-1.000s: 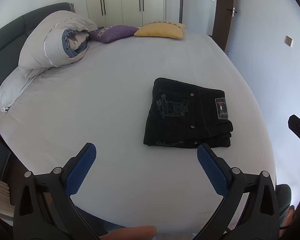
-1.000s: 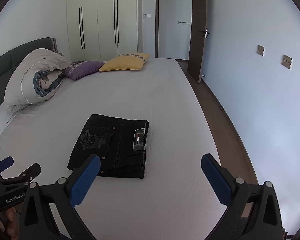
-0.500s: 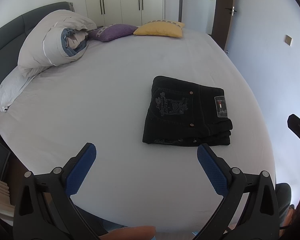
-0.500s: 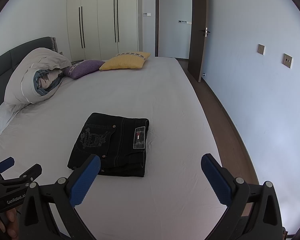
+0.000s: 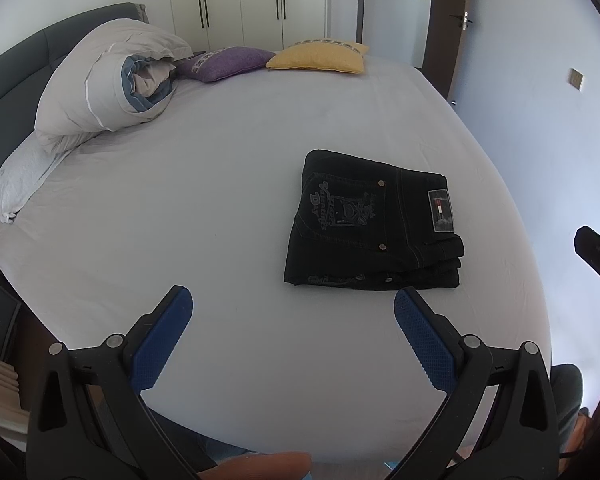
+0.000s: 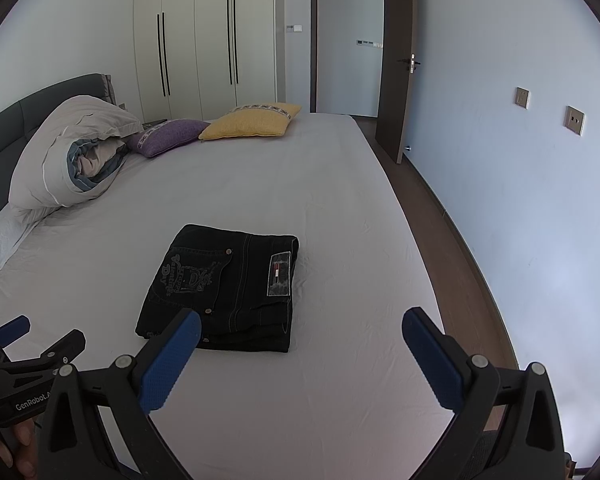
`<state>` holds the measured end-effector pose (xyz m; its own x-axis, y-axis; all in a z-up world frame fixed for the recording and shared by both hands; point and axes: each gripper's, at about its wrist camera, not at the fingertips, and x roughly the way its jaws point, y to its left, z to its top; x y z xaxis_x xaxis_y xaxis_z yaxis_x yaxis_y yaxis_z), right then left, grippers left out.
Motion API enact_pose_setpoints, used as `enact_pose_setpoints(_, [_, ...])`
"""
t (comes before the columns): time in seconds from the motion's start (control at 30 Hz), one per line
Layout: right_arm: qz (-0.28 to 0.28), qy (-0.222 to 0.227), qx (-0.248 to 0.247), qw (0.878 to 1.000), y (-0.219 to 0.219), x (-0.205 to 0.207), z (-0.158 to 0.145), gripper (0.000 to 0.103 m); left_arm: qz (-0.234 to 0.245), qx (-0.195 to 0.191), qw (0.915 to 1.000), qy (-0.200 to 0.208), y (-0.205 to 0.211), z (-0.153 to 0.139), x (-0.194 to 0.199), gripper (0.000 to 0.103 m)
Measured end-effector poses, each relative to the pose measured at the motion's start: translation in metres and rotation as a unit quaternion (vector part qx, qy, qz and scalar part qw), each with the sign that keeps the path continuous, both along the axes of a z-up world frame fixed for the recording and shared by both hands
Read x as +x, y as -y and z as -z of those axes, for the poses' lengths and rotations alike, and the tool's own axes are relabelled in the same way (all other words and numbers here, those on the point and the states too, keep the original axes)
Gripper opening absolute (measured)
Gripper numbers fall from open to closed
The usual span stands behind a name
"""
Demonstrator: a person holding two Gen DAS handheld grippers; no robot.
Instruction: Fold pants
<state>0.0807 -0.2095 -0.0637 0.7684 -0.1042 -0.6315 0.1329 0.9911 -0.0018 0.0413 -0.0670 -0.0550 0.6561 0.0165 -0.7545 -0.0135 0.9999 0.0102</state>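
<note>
Black pants [image 5: 370, 222] lie folded in a compact rectangle on the white bed [image 5: 204, 208], back pocket embroidery and label patch facing up. They also show in the right wrist view [image 6: 224, 286]. My left gripper [image 5: 292, 304] is open and empty, held above the bed's near edge, short of the pants. My right gripper [image 6: 302, 326] is open and empty, held just in front of the pants; its left blue pad overlaps their near corner in view. The left gripper also shows at the left edge of the right wrist view [image 6: 24, 344].
A rolled grey duvet [image 5: 108, 84] and a white pillow [image 5: 18, 178] lie at the headboard side. Purple [image 5: 230, 62] and yellow [image 5: 320, 56] cushions sit at the far end. A wall [image 6: 520, 184], wood floor strip and open door [image 6: 394, 60] run along the bed's right.
Both grippers have stayed open and nearly still. The pants have not moved; the views shift only slightly.
</note>
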Motion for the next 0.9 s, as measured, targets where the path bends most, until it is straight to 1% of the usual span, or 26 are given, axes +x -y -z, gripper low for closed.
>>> enact_pose_setpoints(0.77, [-0.001, -0.001, 0.0, 1.0, -0.0025, -0.0021, 0.0045, 0.103, 0.0, 0.0, 1.0, -0.001, 0.0011, 0.0002, -0.0012, 0.103])
enact_pose_setpoints(0.9, [-0.001, -0.001, 0.0, 1.0, -0.0016, -0.0011, 0.0038, 0.103, 0.002, -0.001, 1.0, -0.002, 0.0015, 0.0027, -0.0065, 0.103])
